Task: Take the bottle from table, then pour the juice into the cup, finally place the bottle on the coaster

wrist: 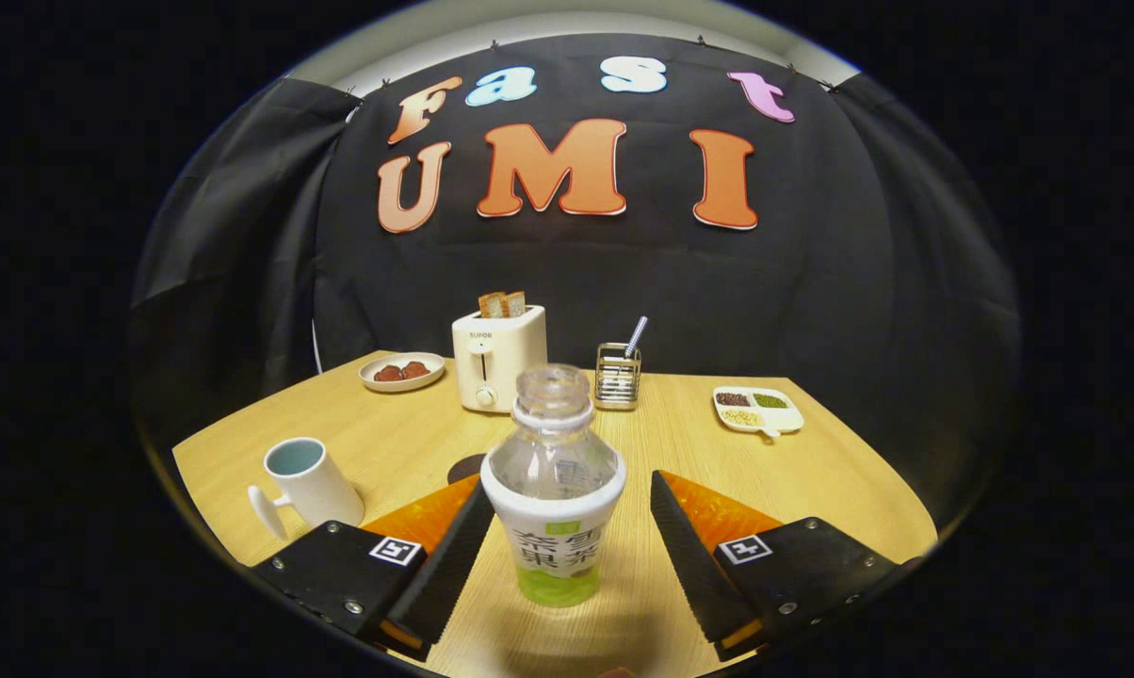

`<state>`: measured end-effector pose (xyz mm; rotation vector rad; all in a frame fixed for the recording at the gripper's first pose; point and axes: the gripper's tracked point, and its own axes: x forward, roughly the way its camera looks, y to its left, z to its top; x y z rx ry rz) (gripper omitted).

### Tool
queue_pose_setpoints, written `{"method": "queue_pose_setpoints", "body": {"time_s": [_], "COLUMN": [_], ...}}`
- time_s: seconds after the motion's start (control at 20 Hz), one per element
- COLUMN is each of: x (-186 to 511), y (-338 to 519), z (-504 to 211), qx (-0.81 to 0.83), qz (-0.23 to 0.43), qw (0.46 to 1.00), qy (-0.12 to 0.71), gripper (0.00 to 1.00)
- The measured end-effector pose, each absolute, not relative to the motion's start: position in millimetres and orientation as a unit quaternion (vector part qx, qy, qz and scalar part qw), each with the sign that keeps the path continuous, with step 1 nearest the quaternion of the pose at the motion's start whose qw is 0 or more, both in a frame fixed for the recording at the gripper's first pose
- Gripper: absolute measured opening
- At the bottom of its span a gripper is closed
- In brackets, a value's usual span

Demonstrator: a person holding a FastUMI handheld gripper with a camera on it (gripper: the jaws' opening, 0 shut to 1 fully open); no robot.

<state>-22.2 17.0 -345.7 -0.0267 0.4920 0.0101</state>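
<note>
A clear bottle (556, 499) with a white and green label and no cap stands upright on the wooden table (812, 471), between my two fingers. My gripper (567, 494) is open: the left finger lies close to the label, the right finger stands apart from it. A white cup (305, 483) with a handle and a pale blue inside stands to the left, just beyond the left finger. A dark round coaster (465, 467) lies on the table behind the bottle, partly hidden by it and by the left finger.
Further back stand a white toaster (494, 358) with bread in it, a wire holder (618, 375) with a straw, a small plate (402, 371) with red food at the back left, and a divided dish (757, 411) at the back right.
</note>
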Motion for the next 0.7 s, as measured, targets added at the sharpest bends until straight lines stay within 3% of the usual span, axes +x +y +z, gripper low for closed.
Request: {"method": "queue_pose_setpoints", "body": {"time_s": [0.5,0.55,0.7], "x": [-20.5,-19.4,-20.1], "y": [28.4,28.2,31.3], "z": [-395.8,-394.6,-393.6], "qx": [-0.002,-0.003,-0.017], "qz": [-0.019,-0.022,-0.024], "qw": [0.962,0.963,0.962], "qy": [0.273,0.267,0.271], "gripper": [0.76,0.69,0.64]}}
